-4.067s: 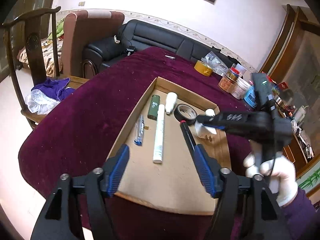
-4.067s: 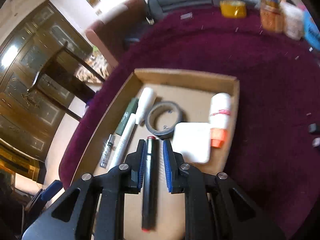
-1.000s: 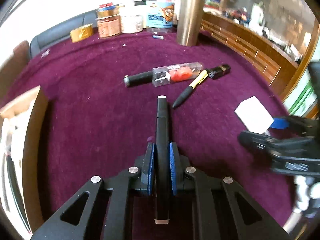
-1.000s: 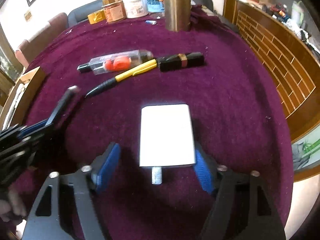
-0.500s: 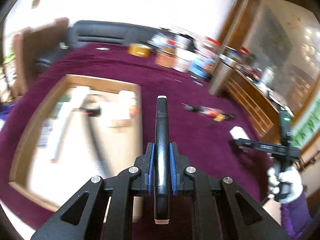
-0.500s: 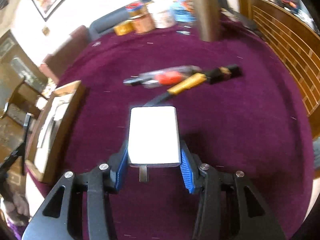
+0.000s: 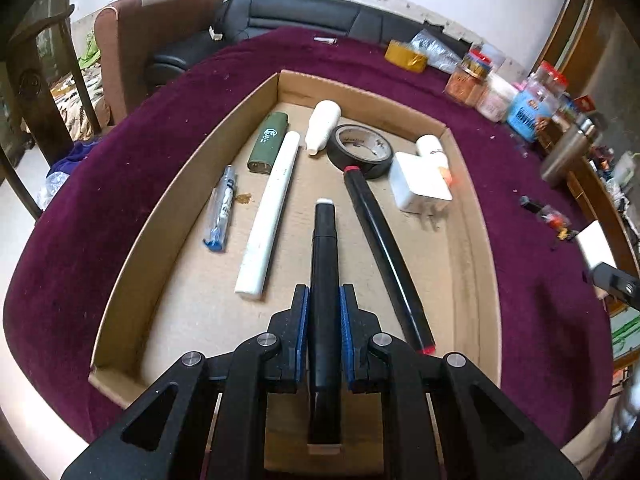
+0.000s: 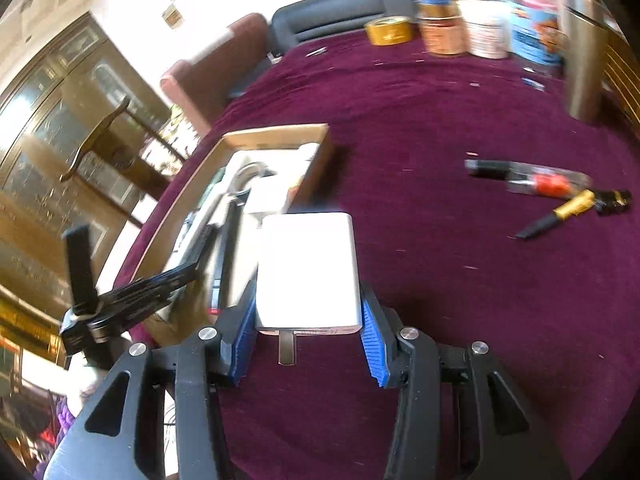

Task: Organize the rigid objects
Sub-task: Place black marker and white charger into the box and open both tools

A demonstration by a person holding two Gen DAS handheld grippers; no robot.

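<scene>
Maroon cloth covers the round table (image 7: 120, 184), filling most of both views. On it sits the cardboard tray (image 7: 472, 240), central in the left wrist view and at centre left of the right wrist view. Inside the tray lie a long black tube with red ends (image 7: 384, 256), a white tube (image 7: 272, 212), a white charger (image 7: 420, 186), a roll of black tape (image 7: 360, 150), a green lighter (image 7: 268, 142) and a blue pen (image 7: 220, 216). The left gripper (image 7: 324, 332) is clenched on a black marker (image 7: 326, 264), held above the tray's lower middle. The right gripper (image 8: 308, 336) grasps a white adapter (image 8: 308, 268) at lower centre, over the cloth just right of the tray. A yellow pen (image 8: 560, 212) lies at the right edge.
</scene>
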